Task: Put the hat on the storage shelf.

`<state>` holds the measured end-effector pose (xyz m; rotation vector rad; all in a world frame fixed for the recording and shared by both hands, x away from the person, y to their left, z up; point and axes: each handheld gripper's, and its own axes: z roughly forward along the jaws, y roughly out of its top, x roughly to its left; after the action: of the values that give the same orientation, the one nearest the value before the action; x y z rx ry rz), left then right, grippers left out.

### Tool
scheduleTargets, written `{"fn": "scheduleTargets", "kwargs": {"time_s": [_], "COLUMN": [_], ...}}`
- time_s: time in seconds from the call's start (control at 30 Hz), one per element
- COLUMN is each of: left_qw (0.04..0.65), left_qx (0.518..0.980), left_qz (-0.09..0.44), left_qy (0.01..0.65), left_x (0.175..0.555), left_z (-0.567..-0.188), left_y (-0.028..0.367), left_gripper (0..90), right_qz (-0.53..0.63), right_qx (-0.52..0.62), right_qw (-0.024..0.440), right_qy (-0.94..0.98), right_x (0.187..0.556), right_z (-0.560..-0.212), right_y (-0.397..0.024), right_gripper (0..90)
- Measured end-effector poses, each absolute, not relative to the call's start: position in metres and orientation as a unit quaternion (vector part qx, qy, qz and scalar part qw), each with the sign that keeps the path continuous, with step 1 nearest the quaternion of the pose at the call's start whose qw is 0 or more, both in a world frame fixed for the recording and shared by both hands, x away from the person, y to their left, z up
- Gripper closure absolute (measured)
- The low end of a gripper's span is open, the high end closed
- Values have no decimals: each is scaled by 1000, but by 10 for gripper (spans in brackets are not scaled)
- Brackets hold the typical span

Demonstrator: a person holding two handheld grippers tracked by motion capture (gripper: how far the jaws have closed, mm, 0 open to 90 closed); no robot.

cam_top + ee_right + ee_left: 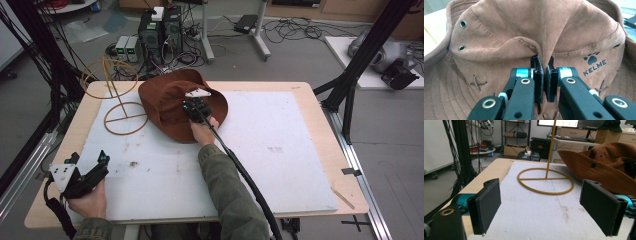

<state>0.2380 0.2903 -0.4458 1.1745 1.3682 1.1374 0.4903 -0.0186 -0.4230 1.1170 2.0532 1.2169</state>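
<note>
Lying on the far left part of the table (300, 150), a brown hat (165, 100) is seen with its crown creased and its brim spread wide, the long axis running roughly left to right. A fold of the crown is clamped between the jaws of the right tool (543, 80). The left tool (541, 207) is held apart near the front left corner, facing a yellow wire stand (120, 107).
</note>
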Motion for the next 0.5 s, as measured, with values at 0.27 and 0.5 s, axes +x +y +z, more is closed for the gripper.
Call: {"fn": "scheduleTargets", "kwargs": {"time_s": [0.27,0.5], "left_qw": [482,483], "left_qx": [483,482], "left_qz": [466,468], "left_qy": [563,561], "left_x": [239,238], "left_z": [-447,-446], "left_y": [291,290], "left_gripper": [169,168], "right_qz": [460,487], "right_qx": [423,420], "right_qw": [263,289], "right_qy": [735,709], "right_x": [485,478], "right_z": [-412,-390], "right_y": [-26,-41], "right_gripper": [879,878]}}
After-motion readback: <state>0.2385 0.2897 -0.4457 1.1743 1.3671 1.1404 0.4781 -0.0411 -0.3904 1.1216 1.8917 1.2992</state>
